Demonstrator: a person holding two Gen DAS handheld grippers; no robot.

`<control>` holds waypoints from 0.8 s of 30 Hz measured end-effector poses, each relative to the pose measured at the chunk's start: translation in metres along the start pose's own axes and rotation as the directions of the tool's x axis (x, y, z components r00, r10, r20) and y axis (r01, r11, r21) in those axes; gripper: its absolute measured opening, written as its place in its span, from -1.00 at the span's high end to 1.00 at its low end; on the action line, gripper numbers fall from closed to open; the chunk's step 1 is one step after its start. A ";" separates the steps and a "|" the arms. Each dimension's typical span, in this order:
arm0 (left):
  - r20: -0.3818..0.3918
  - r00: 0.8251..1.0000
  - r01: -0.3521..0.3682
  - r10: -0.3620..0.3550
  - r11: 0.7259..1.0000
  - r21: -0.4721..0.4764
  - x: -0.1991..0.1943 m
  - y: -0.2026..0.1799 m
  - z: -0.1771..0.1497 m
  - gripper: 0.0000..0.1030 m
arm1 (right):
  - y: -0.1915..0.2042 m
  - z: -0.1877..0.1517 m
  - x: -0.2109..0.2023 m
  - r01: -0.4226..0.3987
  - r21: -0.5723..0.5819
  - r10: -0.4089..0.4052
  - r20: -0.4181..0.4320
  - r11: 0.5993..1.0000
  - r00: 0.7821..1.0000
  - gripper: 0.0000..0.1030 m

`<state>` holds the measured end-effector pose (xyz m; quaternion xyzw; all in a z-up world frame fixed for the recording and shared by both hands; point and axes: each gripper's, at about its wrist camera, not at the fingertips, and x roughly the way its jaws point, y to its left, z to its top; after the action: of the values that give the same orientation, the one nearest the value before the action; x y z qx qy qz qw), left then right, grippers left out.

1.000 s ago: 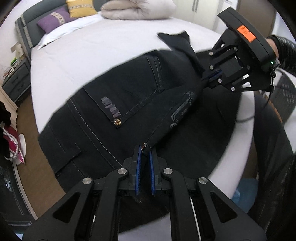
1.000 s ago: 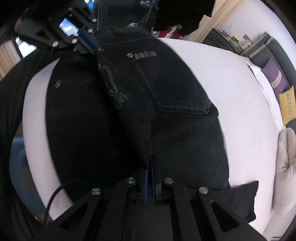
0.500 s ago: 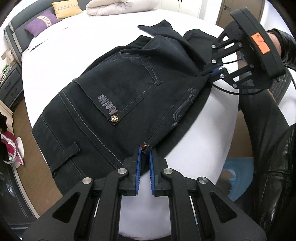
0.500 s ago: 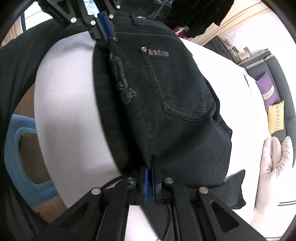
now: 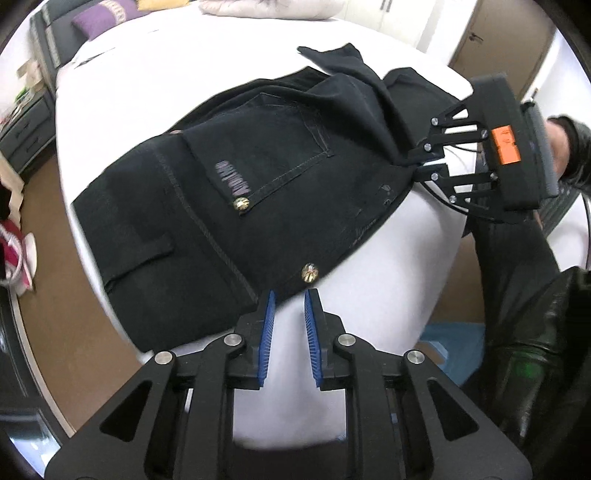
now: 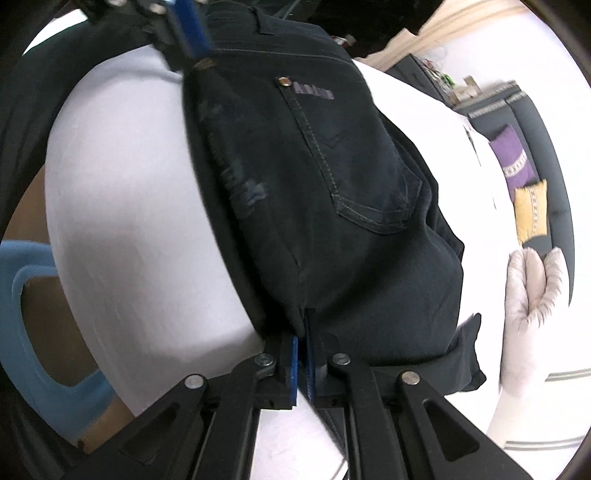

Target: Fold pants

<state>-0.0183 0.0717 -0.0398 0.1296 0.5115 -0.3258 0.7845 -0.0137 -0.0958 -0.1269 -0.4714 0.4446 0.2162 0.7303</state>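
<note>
Black jeans (image 5: 258,192) lie folded lengthwise on the white bed (image 5: 388,277), back pocket up. My left gripper (image 5: 291,295) is at the waistband corner by a brass rivet (image 5: 308,273). Its jaws are opening, the blue pads stand apart, and the cloth edge lies at their tips unpressed. My right gripper (image 5: 413,164) holds the jeans at the far end of the same folded edge. In the right wrist view the jeans (image 6: 332,184) run up to the left gripper's pad (image 6: 186,26). The right gripper (image 6: 303,338) still pinches a fold of denim, its jaws starting to ease.
The bed (image 6: 122,184) is bare on the near side of the jeans. A purple pillow (image 5: 92,22) and a folded duvet (image 5: 273,7) lie at its head. A nightstand (image 5: 26,125) is on the left. A blue stool (image 6: 26,295) and the person's black sleeve (image 5: 535,295) are beside the bed.
Both grippers carried the folded edge across and laid it down, which uncovered white sheet on the near side. The left jaws have parted and let go of the waistband corner. The right gripper sank lower.
</note>
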 end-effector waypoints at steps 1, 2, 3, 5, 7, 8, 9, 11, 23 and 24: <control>0.021 1.000 -0.001 0.001 1.000 -0.012 -0.007 -0.001 0.002 0.69 | -0.001 0.001 0.001 0.003 0.010 -0.003 -0.002 1.000 1.000 0.86; 0.048 0.999 0.001 0.000 1.000 -0.027 -0.015 -0.001 0.004 0.69 | 0.002 0.001 0.001 0.006 0.015 -0.006 -0.004 1.000 1.000 0.86; 0.075 0.997 0.006 -0.003 0.999 -0.043 -0.018 -0.002 0.009 0.69 | 0.001 0.003 0.002 0.008 0.025 -0.008 -0.008 1.000 1.000 0.86; 0.131 0.991 0.041 -0.028 0.994 -0.097 -0.021 -0.003 0.024 0.69 | 0.002 0.006 0.003 0.012 0.041 -0.012 -0.020 0.999 1.000 0.86; 0.157 0.987 0.056 -0.033 0.988 -0.143 -0.008 -0.008 0.043 0.69 | 0.003 0.007 0.003 0.020 0.050 -0.019 -0.031 0.999 0.999 0.86; 0.158 0.987 0.049 -0.023 0.986 -0.161 0.000 -0.010 0.050 0.69 | 0.004 0.008 0.004 0.025 0.059 -0.023 -0.035 0.998 0.999 0.86; 0.161 0.986 0.060 -0.030 0.981 -0.182 0.013 -0.011 0.058 0.69 | 0.005 0.008 0.003 0.030 0.069 -0.028 -0.034 0.997 0.999 0.85; 0.129 0.991 0.052 -0.023 0.973 -0.227 0.040 -0.009 0.070 0.69 | 0.006 0.006 0.002 0.040 0.096 -0.038 -0.027 0.995 0.999 0.84; 0.086 0.996 0.063 -0.034 0.933 -0.354 0.079 0.000 0.075 0.69 | -0.166 -0.078 -0.046 -0.285 0.763 0.109 0.274 0.580 0.956 -0.42; 0.082 0.996 0.052 -0.025 0.936 -0.347 0.080 -0.002 0.078 0.69 | -0.192 -0.089 -0.041 -0.267 0.824 0.077 0.265 0.500 0.961 -0.42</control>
<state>0.0574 -0.0015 -0.0756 -0.0342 0.5333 -0.2500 0.8074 0.0668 -0.2583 -0.0104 0.0177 0.4649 0.0867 0.8809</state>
